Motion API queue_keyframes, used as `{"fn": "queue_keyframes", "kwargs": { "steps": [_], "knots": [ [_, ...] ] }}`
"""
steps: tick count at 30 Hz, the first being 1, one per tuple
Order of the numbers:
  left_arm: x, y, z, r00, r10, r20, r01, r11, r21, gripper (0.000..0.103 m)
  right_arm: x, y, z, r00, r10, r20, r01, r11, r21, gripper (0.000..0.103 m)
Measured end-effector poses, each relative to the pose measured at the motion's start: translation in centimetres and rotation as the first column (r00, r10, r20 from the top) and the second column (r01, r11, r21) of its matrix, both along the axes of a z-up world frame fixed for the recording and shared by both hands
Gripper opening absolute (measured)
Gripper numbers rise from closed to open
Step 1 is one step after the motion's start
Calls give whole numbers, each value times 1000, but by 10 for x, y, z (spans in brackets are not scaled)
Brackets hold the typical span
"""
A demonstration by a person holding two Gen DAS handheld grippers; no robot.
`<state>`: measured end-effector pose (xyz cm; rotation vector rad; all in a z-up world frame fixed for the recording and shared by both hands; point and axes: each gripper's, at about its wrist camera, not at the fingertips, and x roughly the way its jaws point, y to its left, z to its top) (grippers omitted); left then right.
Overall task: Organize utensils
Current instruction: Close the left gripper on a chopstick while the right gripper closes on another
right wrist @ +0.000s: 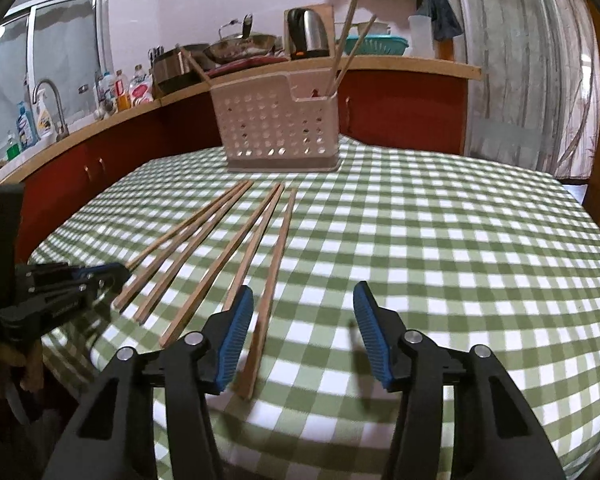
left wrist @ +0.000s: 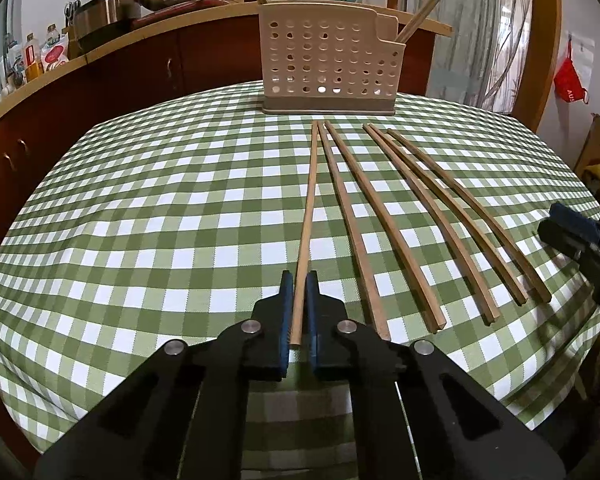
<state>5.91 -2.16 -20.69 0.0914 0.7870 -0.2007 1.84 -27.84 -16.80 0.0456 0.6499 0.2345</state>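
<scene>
Several wooden chopsticks (left wrist: pixel 384 224) lie fanned out on the green checked tablecloth (left wrist: pixel 140 200), in front of a beige perforated utensil holder (left wrist: pixel 328 60) with a few chopsticks (left wrist: pixel 428 8) standing in it. My left gripper (left wrist: pixel 299 300) is shut on the near end of the leftmost chopstick (left wrist: pixel 308 208), which rests on the cloth. My right gripper (right wrist: pixel 304 332) is open over the rightmost chopstick (right wrist: pixel 276 264), which lies between the fingers close to the left pad (right wrist: pixel 236 332). The holder (right wrist: pixel 276 124) stands beyond. Each gripper shows at the edge of the other's view: left gripper (right wrist: pixel 116 276), right gripper (left wrist: pixel 572 228).
A curved wooden counter (right wrist: pixel 380 66) over red cabinets runs behind the table, carrying a wok (right wrist: pixel 240 46), a kettle (right wrist: pixel 310 34), a teal colander, bottles and a faucet (right wrist: pixel 50 100). The table's near edge drops off just below both grippers.
</scene>
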Motion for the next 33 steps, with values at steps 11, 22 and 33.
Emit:
{"fn": "queue_keyframes", "kwargs": {
  "steps": [11, 22, 33],
  "knots": [
    [-1, 3, 0, 1000, 5, 1, -5, 1000, -3, 7, -3, 17, -16, 992, 90, -87, -93, 995, -25, 21],
    [-1, 5, 1, 1000, 9, 0, -9, 1000, -12, 7, -8, 4, -12, 996, 49, -74, -51, 998, -24, 7],
    [-5, 6, 14, 999, 10, 42, -9, 1000, -19, 6, -15, -8, 12, 1000, 9, 10, -8, 999, -38, 7]
  ]
}}
